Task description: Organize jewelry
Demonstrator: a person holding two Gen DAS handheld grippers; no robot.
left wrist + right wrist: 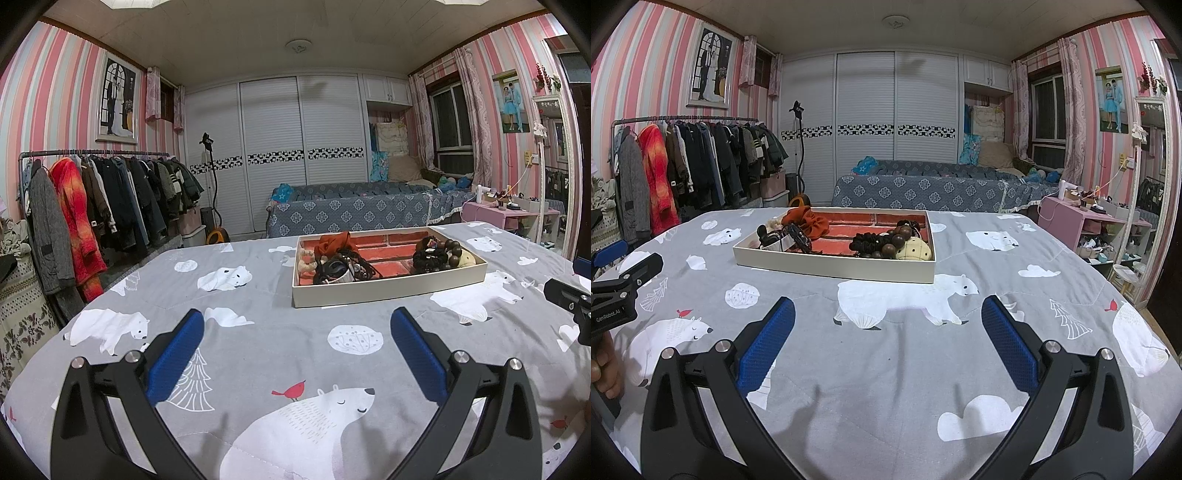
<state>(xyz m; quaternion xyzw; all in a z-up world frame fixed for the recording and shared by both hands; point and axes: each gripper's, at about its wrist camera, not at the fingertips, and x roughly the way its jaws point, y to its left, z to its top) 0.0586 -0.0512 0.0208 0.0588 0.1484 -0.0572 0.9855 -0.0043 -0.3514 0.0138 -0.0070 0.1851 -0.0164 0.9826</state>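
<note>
both wide apart and empty, left gripper (297, 326) and right gripper (888, 315), short of the tray (388, 288). risk of snagging tangled black cords (354, 267) and dragging wooden beads (899, 238) along.

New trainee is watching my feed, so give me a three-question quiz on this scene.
1. True or false: the left hand-held gripper holds a bracelet.
2. Where do the wooden beads lie: A) on the quilt, B) in the tray, C) on the pink table?
3. What colour is the scrunchie at the tray's left end?

Key: 1 false, both it and the right hand-held gripper are open and empty; 2 B; 3 orange.
</note>
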